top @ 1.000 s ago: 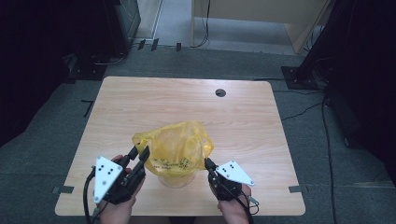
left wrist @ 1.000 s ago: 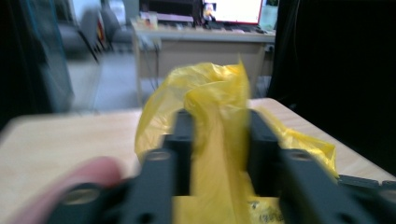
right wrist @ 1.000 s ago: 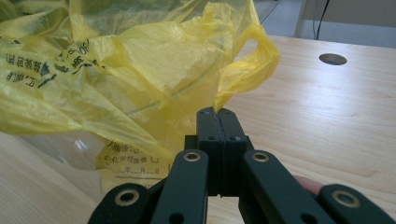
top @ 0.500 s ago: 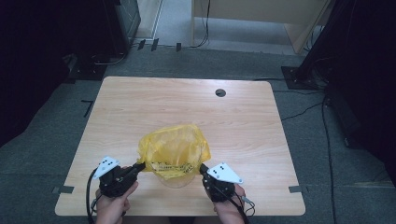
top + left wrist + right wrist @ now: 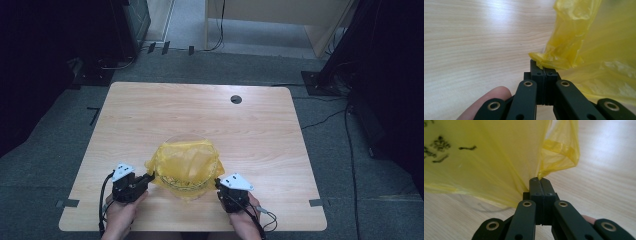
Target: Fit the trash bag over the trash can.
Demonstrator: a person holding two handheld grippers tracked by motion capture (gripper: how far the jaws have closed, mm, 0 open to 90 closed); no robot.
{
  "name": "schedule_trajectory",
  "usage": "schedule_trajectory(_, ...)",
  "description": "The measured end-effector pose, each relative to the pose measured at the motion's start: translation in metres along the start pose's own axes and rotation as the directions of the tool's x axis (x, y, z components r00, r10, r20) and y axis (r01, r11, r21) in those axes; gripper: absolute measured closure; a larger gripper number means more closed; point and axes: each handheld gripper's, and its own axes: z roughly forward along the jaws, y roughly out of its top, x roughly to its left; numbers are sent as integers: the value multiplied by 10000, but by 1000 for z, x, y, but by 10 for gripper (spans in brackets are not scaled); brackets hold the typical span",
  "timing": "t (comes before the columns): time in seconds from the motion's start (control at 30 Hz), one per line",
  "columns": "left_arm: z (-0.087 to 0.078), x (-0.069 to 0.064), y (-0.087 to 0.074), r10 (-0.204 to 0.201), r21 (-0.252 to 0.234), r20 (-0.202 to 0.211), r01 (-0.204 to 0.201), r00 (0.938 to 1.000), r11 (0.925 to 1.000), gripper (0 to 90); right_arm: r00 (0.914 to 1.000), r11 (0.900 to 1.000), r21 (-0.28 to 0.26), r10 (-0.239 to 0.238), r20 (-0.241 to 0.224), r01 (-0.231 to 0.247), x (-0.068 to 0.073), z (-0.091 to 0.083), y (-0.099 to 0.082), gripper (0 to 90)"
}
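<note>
Since a second ago both my hands have come down toward the tabletop (image 5: 150, 115), the left further than the right, and the bag (image 5: 186, 161) has sunk with them from a loose puffed heap into a flatter skin stretched across something round. The left gripper (image 5: 148, 177) has just finished closing; its fingers (image 5: 537, 72) now sit pressed together with a bunched fold of the yellow film caught between their tips. The right gripper (image 5: 218, 183) has its fingers (image 5: 536, 187) shut tight too, pinching a seamed corner of the bag.

I hold opposite edges like this, I judge, to keep the mouth spread and pull the plastic down and outward over what is underneath. That thing reads as a clear round container (image 5: 186, 139): its far rim shows as a pale arc just beyond the bag, and the film drapes over its top. What is inside it I cannot tell; the yellow hides it, apart from dark printed marks on the bag wall seen in the right gripper view.

The bag sits at the near middle of the tabletop, between my two hands, each gripper low at its side.
</note>
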Motion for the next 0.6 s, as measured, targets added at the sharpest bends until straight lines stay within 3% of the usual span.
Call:
schedule_trajectory(0.17,12,-5,7,170,-64,-394,-173,9991,9998,887,9998,9998,77,-173,-75,174,0,5,-1,900)
schedule_trajectory(0.2,12,-5,7,170,-64,-394,-173,9991,9998,831,9998,9998,77,-173,-75,174,0,5,-1,900)
schedule_trajectory(0.23,8,-6,10,166,-305,-59,-167,9998,9994,736,9980,9998,-138,-167,-613,159,-6,1,-2,755)
schedule_trajectory(0.3,0,-5,12,143,-619,83,-137,9999,9980,616,9950,9985,-542,-27,-994,-27,-16,-7,-2,632)
schedule_trajectory(0.43,-14,-2,16,-175,-1115,86,184,9998,9936,496,9917,9865,-1538,369,-1232,-558,-39,-28,5,587)
schedule_trajectory(0.6,-28,-4,33,126,-1656,-619,-228,9980,9859,395,9943,9626,-2628,413,-980,-659,-45,-48,25,580)
